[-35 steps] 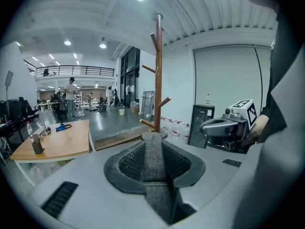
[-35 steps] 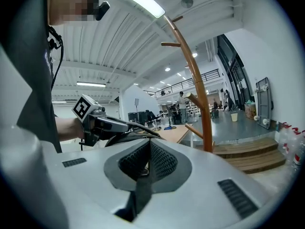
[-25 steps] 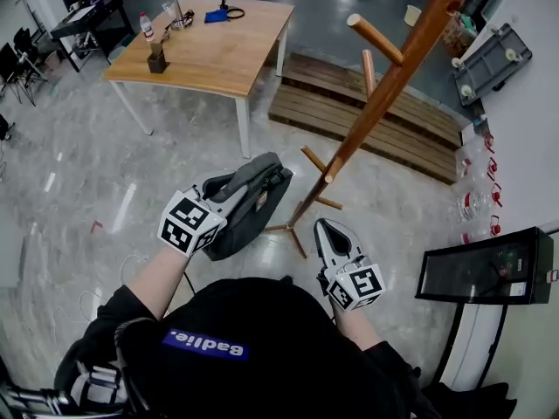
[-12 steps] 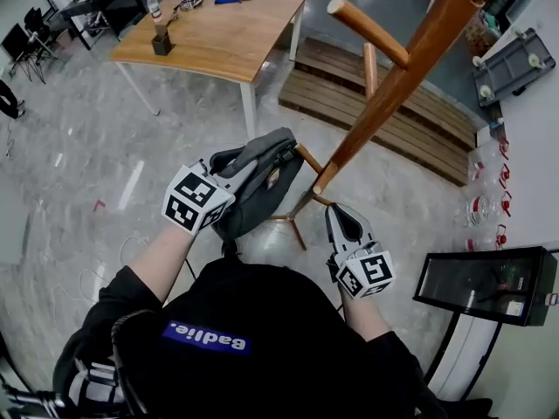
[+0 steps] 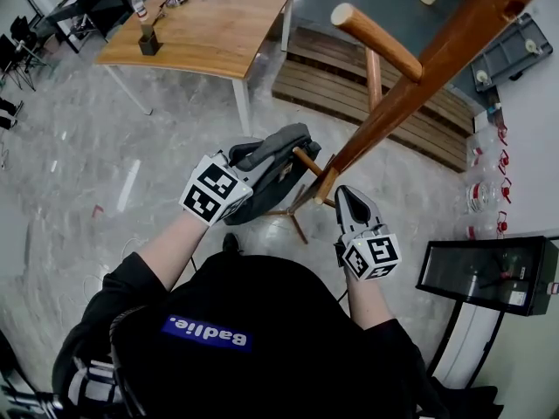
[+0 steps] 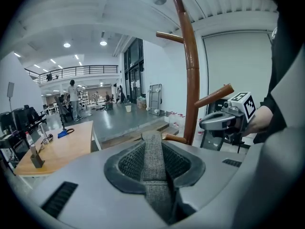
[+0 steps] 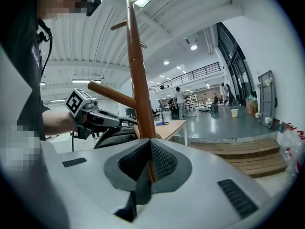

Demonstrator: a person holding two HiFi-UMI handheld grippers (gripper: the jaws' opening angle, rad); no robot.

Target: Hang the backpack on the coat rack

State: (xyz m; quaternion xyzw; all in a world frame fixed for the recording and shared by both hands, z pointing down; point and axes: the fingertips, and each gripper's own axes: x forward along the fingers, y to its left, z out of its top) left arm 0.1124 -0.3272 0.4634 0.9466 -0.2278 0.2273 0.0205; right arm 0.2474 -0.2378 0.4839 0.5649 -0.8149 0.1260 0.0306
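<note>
Backpack (image 5: 269, 180), likely soft, sagging beside coat rack (image 5: 395, 101)
Left gripper (image 6: 153, 144) is pinching its woven handle (image 6: 153, 168), the soundest hold; right gripper (image 5: 347, 197) is sitting shut, empty

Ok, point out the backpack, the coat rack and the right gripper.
backpack (image 5: 266, 180): head view, on its dark body.
coat rack (image 5: 384, 122): head view, on the slanting pole.
right gripper (image 5: 343, 193): head view, at its tips.

dark grey backpack (image 5: 272, 171), red-brown coat rack (image 5: 419, 75), pale wooden table (image 5: 210, 26), grey marbled floor (image 5: 83, 151).
</note>
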